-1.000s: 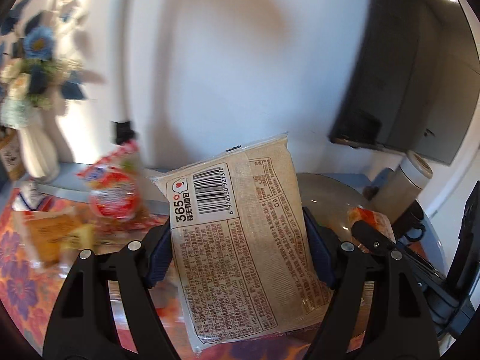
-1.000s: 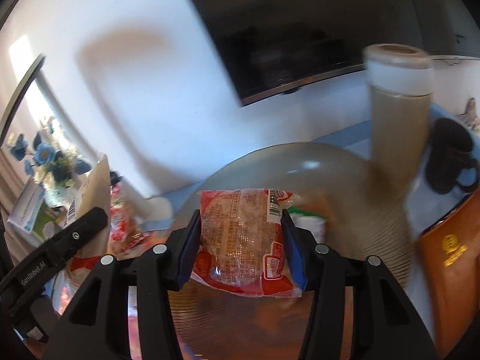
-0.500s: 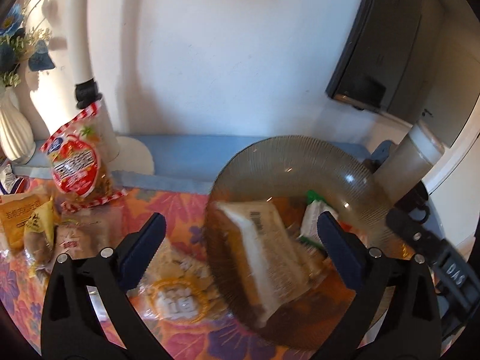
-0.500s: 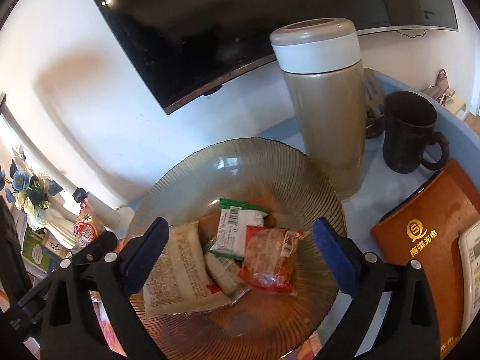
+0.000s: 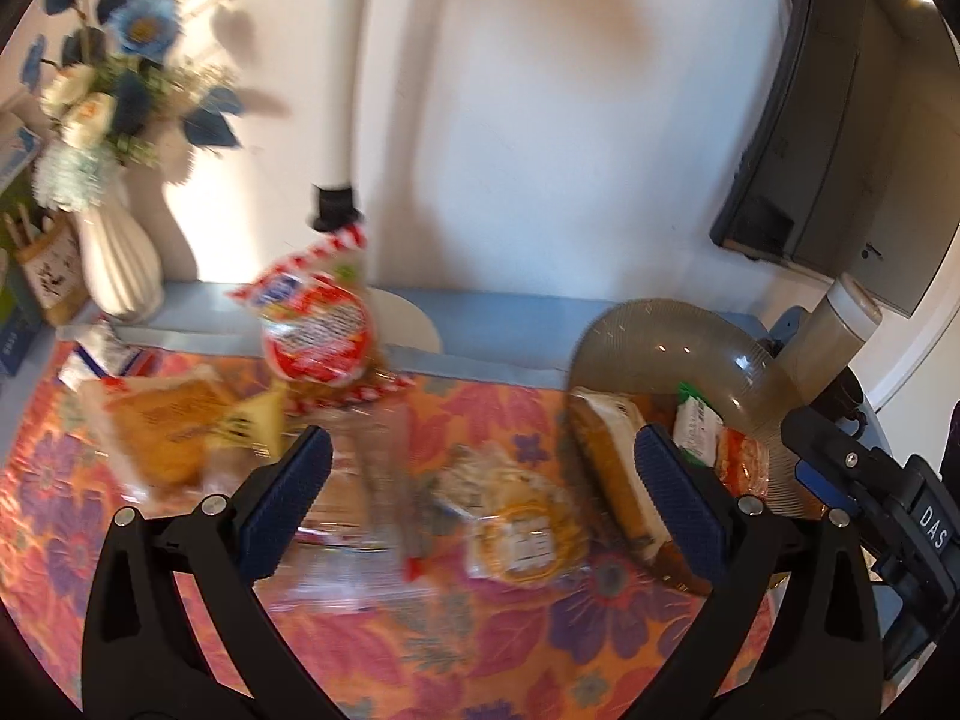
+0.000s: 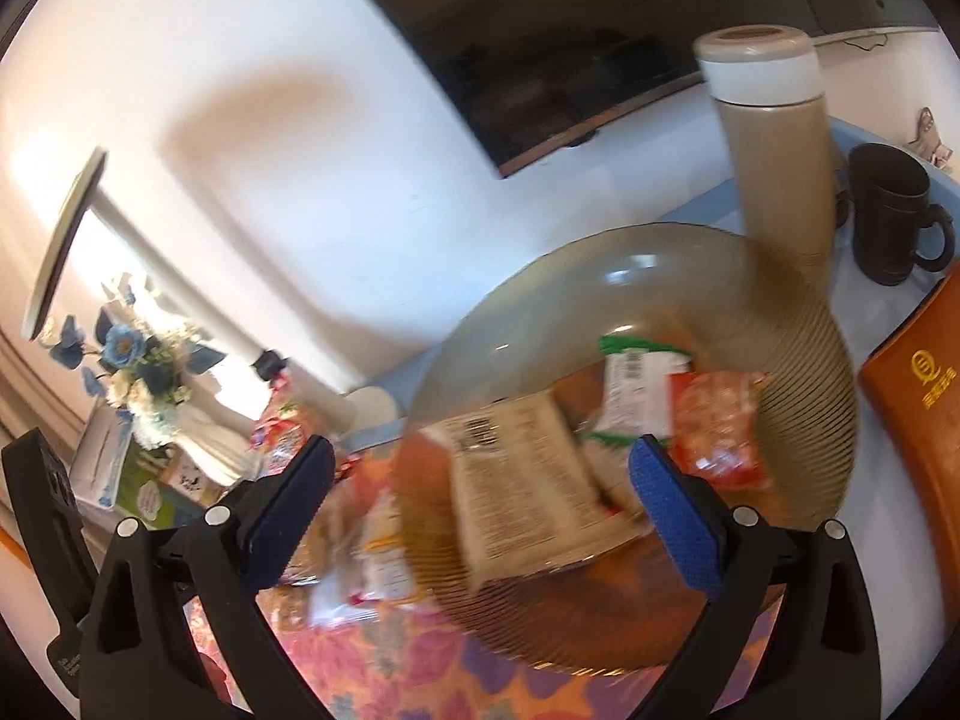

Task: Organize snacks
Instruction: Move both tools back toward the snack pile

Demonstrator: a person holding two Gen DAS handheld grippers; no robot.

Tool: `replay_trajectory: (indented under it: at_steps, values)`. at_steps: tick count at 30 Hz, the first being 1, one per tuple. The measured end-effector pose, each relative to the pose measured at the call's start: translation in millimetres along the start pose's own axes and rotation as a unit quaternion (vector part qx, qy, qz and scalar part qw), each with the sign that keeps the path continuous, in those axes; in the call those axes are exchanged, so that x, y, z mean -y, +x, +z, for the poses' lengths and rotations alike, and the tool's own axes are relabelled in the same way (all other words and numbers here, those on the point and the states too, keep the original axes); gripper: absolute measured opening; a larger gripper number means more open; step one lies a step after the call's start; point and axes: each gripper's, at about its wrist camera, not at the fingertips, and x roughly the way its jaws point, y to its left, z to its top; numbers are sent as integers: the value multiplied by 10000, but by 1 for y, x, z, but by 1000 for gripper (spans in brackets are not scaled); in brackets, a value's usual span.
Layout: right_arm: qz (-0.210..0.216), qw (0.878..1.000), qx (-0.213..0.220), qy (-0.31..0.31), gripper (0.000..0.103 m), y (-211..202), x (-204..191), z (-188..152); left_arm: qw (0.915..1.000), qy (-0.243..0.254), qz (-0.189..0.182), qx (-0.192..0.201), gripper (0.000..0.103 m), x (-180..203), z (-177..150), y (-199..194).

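Snack packets (image 6: 516,480) in the bowl (image 6: 798,324) (others (image 5: 522,534) left, on tablecloth (image 5: 510,648))

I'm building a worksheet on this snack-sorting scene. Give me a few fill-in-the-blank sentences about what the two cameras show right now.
1. The beige packet with the barcode lies inside the ribbed glass ____.
2. Both the left gripper and the right gripper have their jaws ____.
3. The dark mug stands beside the tall beige ____.
4. The tablecloth has a ____ pattern.

Missing words: bowl; open; flask; floral
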Motion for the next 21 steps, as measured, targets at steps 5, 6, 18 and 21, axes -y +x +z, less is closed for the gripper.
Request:
replay_trajectory:
  at_steps: [5, 6, 18, 21]
  values:
    - [210, 9995, 48, -211, 98, -11, -40, -8, 9996, -11, 148, 233, 100, -35, 10, -33]
    - [247, 9994, 62, -240, 98, -12, -47, -9, 9994, -31, 195, 273, 100, -43, 11, -38]
    - [592, 9934, -133, -977, 98, 0, -137, -57, 9962, -68, 799, 347, 100, -167, 13, -91]
    - [556, 9846, -271, -1638, 98, 16, -165, -84, 9955, -87, 915, 247, 100, -194, 0, -85]
